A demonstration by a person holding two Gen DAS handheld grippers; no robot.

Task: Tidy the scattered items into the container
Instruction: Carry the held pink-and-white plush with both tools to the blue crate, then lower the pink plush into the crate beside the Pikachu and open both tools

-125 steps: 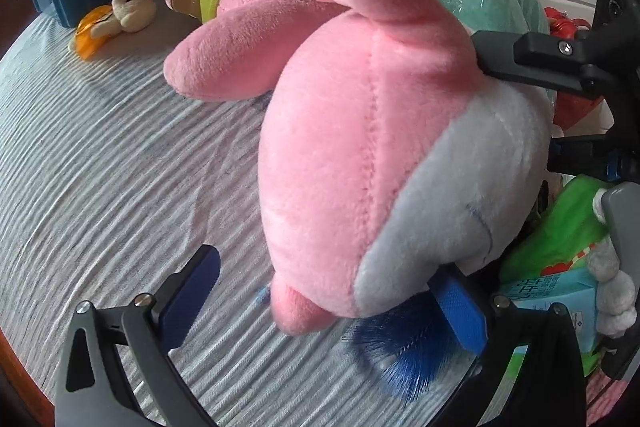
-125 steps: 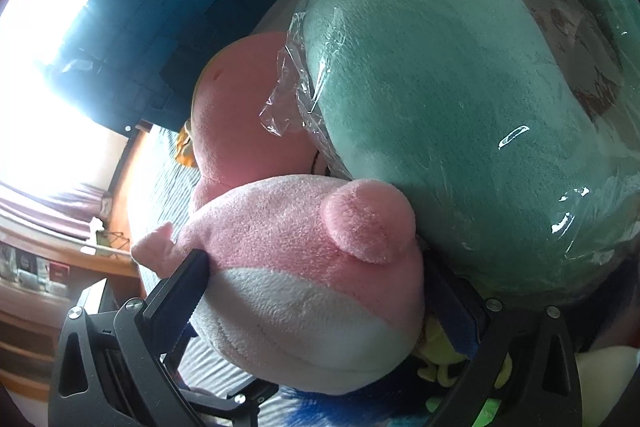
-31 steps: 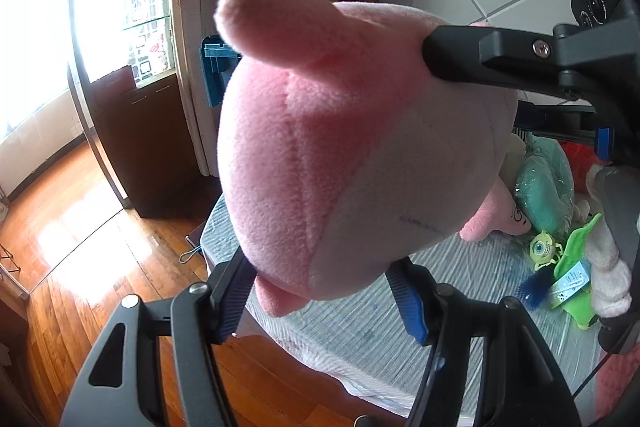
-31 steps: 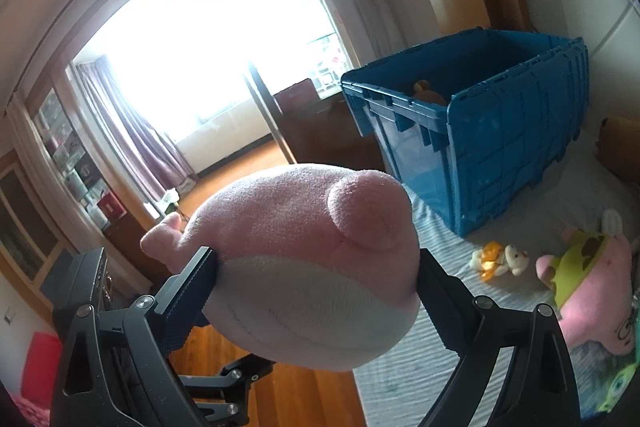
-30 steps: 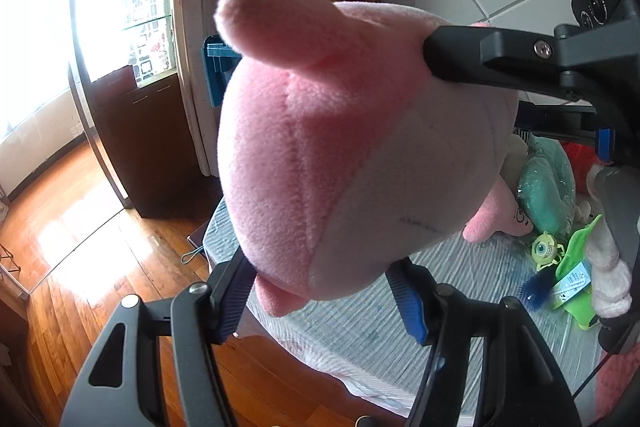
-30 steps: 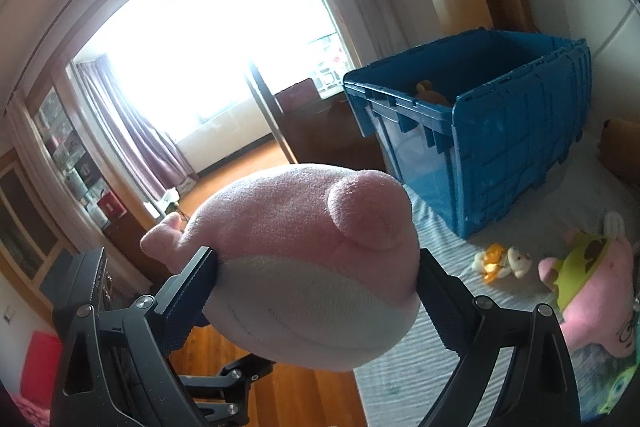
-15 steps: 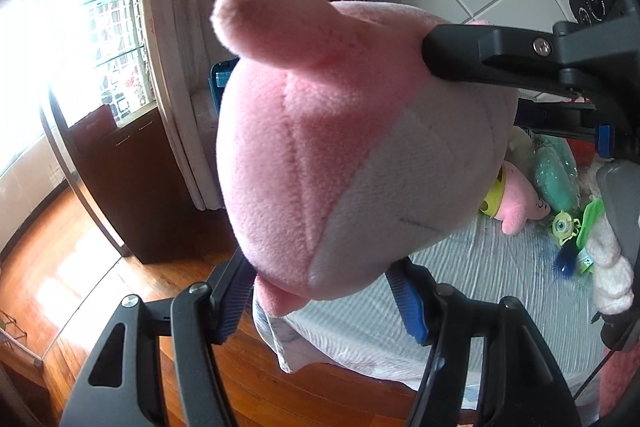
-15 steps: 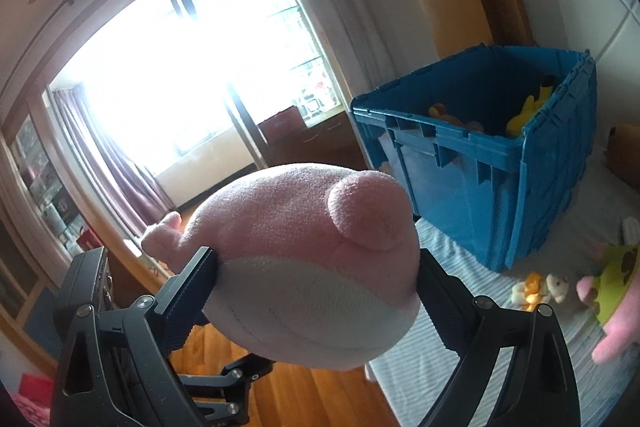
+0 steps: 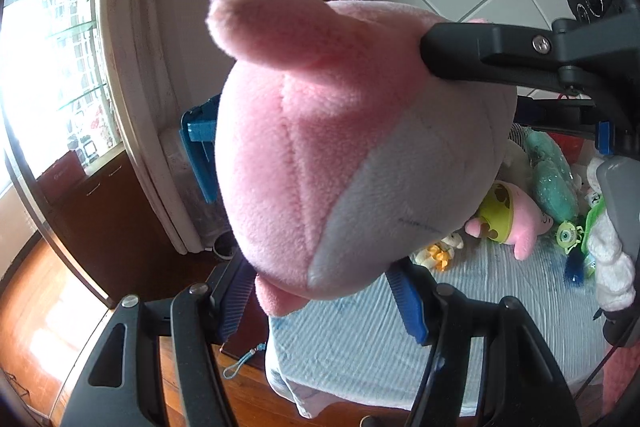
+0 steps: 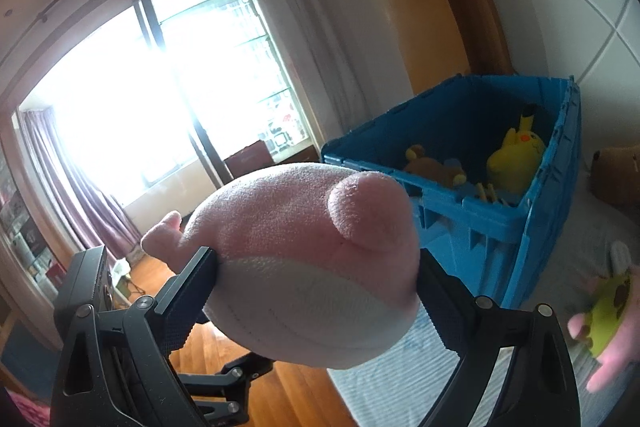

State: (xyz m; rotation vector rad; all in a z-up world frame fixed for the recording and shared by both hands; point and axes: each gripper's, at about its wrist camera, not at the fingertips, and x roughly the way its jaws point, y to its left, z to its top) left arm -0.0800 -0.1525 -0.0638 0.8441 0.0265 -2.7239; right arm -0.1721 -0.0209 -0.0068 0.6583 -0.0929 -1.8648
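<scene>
A big pink and white plush toy (image 9: 352, 147) hangs in the air, clamped from two sides. My left gripper (image 9: 320, 295) is shut on its lower end with the blue pads pressed into it. My right gripper (image 10: 316, 273) is shut on its white belly (image 10: 312, 307); one right gripper finger (image 9: 480, 55) shows in the left wrist view, pressed into the toy's top. The blue crate (image 10: 500, 219) stands open on the bed just right of and behind the toy. Inside it lie a yellow plush (image 10: 516, 159) and a brown one (image 10: 432, 167).
The bed with a striped cover (image 9: 480, 307) carries a pink star plush (image 9: 528, 219), a teal plush in plastic (image 9: 552, 179), a small orange toy (image 9: 436, 255) and a green one-eyed toy (image 9: 566, 237). Wooden floor (image 9: 60, 307), a curtain (image 9: 136, 67) and a window lie left.
Both grippers have carried the plush sideways together toward the crate. The crate has grown larger in the right wrist view and its inside now shows. The toys on the bed have slid to the right.
</scene>
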